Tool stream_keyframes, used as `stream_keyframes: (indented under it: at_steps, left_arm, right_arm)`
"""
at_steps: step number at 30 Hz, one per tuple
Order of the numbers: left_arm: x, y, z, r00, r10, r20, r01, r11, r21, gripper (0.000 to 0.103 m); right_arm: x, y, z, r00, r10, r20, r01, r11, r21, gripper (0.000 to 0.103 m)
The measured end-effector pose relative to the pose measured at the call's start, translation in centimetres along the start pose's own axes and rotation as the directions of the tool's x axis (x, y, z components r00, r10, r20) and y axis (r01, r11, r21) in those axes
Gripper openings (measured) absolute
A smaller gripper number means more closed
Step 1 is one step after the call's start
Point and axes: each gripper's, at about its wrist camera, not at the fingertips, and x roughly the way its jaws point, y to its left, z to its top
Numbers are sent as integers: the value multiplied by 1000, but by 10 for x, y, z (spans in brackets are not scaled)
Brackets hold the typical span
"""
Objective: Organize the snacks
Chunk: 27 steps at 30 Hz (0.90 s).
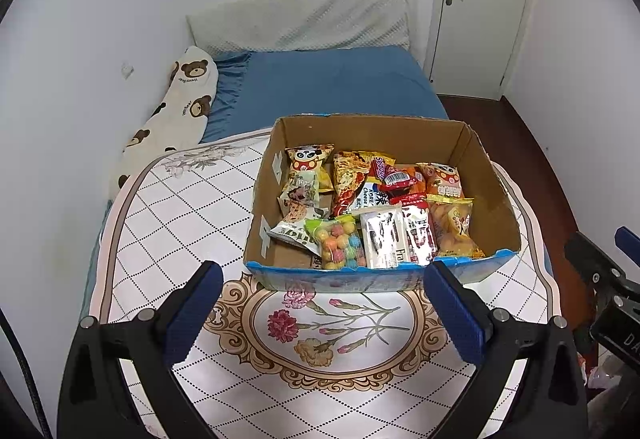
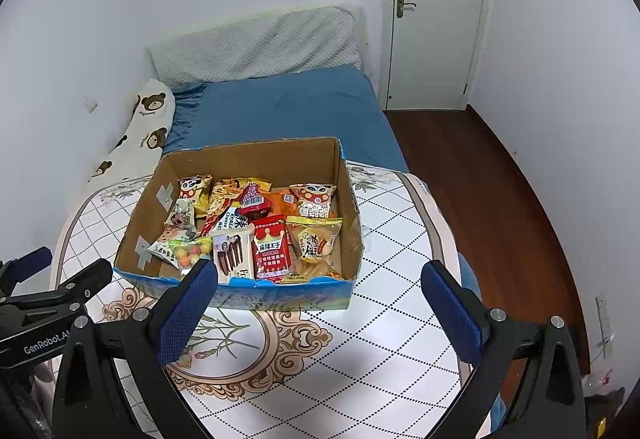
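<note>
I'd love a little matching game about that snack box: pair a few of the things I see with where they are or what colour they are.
Things:
1. bag of coloured candy balls
2. red crown packet
3. bear-print pillow
4. cardboard box

Descriptions:
A. lies against the wall, left of the bed
B. front row, towards the box's left
C. stands on the floral cloth
D. front row, red wrapper

Pairs: 1-B, 2-D, 3-A, 4-C

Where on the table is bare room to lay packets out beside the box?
Bare cloth lies left of the cardboard box, out to the table edge, and in front of it around the flower medallion. A narrower strip runs along its right wall. Inside, packets cover most of the floor; only the near-left corner shows cardboard.
</note>
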Motion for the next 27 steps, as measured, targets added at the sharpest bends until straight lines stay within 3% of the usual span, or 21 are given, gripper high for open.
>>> stream_keyframes:
  at_steps: [27]
  left_arm:
    - [-12, -4, 3, 1000, 2, 27, -2, 1000, 11, 103]
  right_arm:
    - [-9, -5, -2, 1000, 8, 3, -8, 1000, 13, 103]
